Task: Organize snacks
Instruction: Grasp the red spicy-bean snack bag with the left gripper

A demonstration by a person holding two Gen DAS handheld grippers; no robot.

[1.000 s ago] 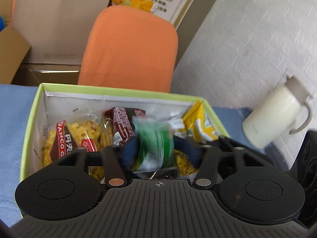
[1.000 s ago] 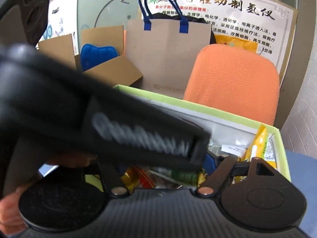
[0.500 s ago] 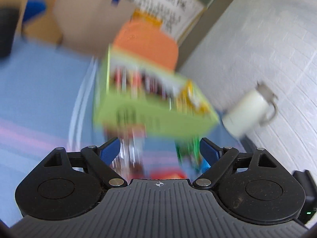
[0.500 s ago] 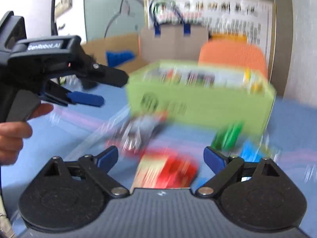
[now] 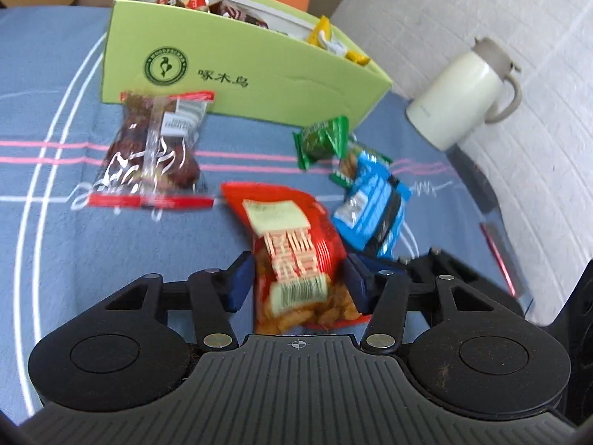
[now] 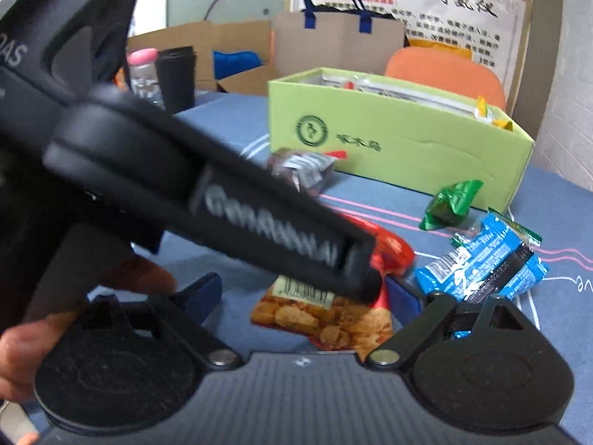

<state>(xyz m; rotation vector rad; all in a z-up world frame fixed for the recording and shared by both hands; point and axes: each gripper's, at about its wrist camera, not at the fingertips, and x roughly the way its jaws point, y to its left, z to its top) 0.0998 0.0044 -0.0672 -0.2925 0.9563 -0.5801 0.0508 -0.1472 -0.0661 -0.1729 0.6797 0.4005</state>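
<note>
Since a second ago the left gripper (image 5: 298, 285) has left the box (image 5: 237, 63), dropping over the red chip bag (image 5: 292, 248) on the desk (image 5: 48, 222), jaws part-open astride it, not yet pinching. Next: close, lift. Right gripper (image 6: 302, 296) hovers wide, empty.

Green box (image 5: 259, 70); red snack bag (image 5: 292, 244); blue packet (image 5: 370, 207); green packet (image 5: 322, 141); blue tablecloth (image 5: 55, 222), pink-white lines.

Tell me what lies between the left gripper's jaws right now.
In the left wrist view, the left gripper has its jaws on either side of the red crinkly snack bag lying on the blue striped tablecloth; whether they already grip it cannot be told.
</note>
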